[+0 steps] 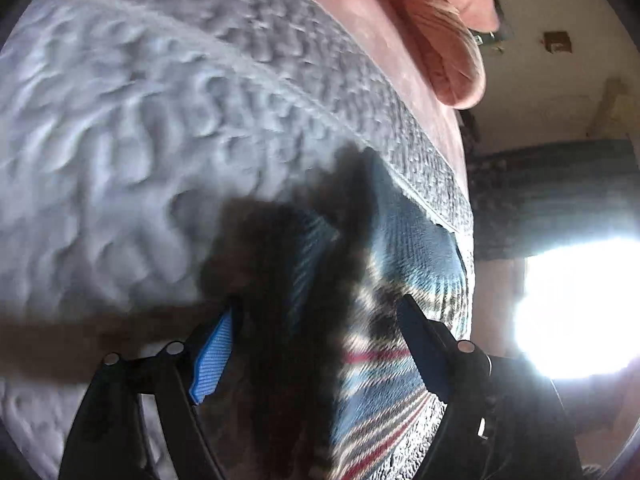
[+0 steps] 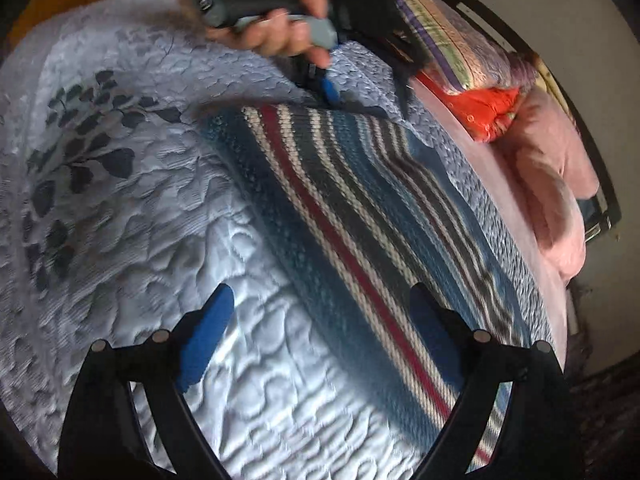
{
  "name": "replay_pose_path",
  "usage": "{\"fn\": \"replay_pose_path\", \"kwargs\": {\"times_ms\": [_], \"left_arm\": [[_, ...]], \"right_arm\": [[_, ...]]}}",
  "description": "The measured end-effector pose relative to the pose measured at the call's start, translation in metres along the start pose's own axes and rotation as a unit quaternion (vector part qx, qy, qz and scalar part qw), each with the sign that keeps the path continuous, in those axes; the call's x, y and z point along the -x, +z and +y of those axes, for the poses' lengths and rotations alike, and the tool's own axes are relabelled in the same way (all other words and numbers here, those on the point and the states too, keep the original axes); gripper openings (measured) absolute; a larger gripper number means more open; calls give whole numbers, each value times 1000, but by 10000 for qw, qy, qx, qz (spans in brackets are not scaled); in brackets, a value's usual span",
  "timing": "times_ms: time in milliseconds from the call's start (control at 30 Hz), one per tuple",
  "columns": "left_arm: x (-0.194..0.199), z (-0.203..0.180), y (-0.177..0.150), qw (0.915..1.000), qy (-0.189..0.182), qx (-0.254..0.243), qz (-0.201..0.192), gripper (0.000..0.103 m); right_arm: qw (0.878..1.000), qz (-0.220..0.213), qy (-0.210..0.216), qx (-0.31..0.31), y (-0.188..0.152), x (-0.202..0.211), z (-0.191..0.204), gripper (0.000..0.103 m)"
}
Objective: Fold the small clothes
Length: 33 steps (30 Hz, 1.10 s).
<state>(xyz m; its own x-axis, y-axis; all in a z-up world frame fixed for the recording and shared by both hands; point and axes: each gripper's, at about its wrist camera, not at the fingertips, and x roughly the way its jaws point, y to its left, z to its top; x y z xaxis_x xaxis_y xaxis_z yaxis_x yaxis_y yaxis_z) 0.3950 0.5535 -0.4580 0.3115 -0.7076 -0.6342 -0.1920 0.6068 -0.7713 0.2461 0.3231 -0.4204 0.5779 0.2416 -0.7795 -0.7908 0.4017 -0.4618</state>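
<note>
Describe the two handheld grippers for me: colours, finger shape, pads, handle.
Both have black, tapering fingers on black linkage arms with round metal-coloured pivot pins. The left gripper shows a ribbed light-blue pad; the right gripper has darker blue pads. In the right wrist view, the left unit's handle is grey with a grey trigger. No sleeve is clearly visible.

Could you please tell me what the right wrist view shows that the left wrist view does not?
Only the right wrist view shows the hand holding the left gripper at the far edge of the striped cloth, the leaf print on the bedspread, and the open right gripper. Only the left wrist view shows a bright window and the left gripper's open fingers up close. Both show the cloth, the bedspread, and the pink bedding.
</note>
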Motion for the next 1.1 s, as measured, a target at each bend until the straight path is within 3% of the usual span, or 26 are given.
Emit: {"fn": "replay_pose_path", "kwargs": {"times_ms": [200,300,367,467,667,733,767,833,933,1100], "left_arm": [[-32,-20,12,9987,-326,-275,288,78],[-45,-30,15,9982,-250,-411,359,77],[-49,-30,22,9985,-262,-340,340,71],[-48,-26,27,9984,-280,-220,437,65],[-53,-28,34,9977,-172,-110,641,64],[-55,-30,36,9977,-63,-104,672,57],[-57,-30,38,9976,2,-80,685,46],[-58,-28,41,9973,59,-4,726,33],[-58,-33,43,9974,107,4,711,28],[-54,-56,45,9979,203,-24,620,25]], "right_arm": [[9993,39,-278,261,11,-27,12,88],[9986,-47,-409,327,23,-36,15,88],[9982,-109,-480,329,31,-38,19,87],[9980,-144,-526,333,49,-46,22,83],[9969,-195,-699,314,85,-64,37,74],[9981,-145,-579,140,91,-68,34,61],[9987,-119,-495,70,93,-68,33,55],[9992,-74,-398,-40,95,-65,32,37],[9990,-146,-316,-263,94,-52,23,28],[9972,-290,-249,-648,95,-30,3,24]]}}
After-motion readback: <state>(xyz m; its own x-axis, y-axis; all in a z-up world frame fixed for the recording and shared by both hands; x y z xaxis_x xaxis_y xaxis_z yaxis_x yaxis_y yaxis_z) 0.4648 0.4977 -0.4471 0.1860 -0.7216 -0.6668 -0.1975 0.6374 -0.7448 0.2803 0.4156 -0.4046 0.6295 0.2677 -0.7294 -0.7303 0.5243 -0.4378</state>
